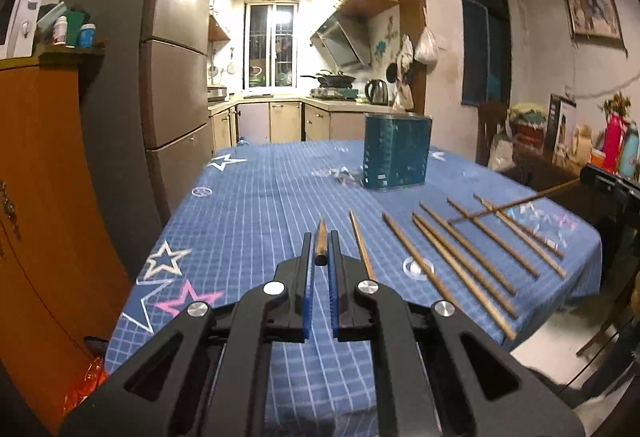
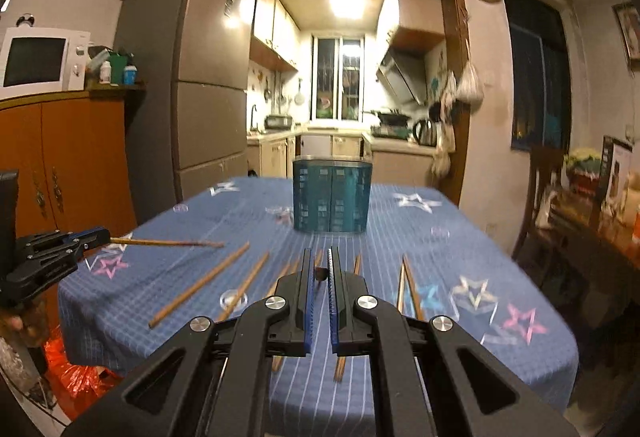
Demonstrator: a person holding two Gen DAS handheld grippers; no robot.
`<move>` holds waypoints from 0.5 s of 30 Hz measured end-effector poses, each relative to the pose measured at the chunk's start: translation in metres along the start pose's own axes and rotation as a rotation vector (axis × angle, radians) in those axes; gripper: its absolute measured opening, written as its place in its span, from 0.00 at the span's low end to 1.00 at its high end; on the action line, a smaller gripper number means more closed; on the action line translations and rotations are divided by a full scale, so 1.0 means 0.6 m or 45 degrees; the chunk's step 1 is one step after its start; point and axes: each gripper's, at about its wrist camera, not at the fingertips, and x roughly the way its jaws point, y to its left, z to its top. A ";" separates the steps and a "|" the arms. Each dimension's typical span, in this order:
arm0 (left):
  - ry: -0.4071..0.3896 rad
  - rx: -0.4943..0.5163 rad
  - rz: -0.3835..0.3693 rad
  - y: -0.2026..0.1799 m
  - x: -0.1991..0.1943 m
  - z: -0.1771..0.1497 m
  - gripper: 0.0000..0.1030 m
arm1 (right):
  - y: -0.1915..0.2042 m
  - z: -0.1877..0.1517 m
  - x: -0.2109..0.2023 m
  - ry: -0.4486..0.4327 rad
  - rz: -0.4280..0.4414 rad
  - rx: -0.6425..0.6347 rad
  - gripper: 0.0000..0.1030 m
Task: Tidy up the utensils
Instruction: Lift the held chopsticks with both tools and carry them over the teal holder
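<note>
My left gripper (image 1: 320, 243) is shut on a wooden chopstick (image 1: 320, 243) held above the blue tablecloth; in the right wrist view that gripper (image 2: 98, 235) holds the chopstick (image 2: 168, 243) pointing right. My right gripper (image 2: 320, 269) is shut on another chopstick, seen end-on (image 2: 320, 273); in the left wrist view this chopstick (image 1: 516, 203) sticks out from the right gripper (image 1: 592, 173). Several loose chopsticks (image 1: 460, 257) lie side by side on the table. A teal utensil holder (image 1: 396, 153) stands upright at the table's far side, and it shows in the right wrist view (image 2: 331, 195).
The table (image 1: 248, 205) carries a blue grid cloth with stars. An orange wooden cabinet (image 1: 44, 205) and a fridge (image 1: 176, 69) stand to the left. A dark side table with flowers and bottles (image 1: 580, 153) stands at the right. The kitchen lies beyond.
</note>
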 end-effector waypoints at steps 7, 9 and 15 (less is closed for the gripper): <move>-0.030 -0.020 0.015 -0.002 0.008 0.071 0.05 | -0.018 0.065 0.030 -0.038 0.060 -0.043 0.07; -0.032 -0.027 0.019 -0.006 0.011 0.088 0.05 | -0.022 0.079 0.037 -0.042 0.072 -0.048 0.07; -0.057 -0.010 0.033 -0.027 0.018 0.137 0.05 | -0.032 0.147 0.047 -0.070 0.111 -0.110 0.07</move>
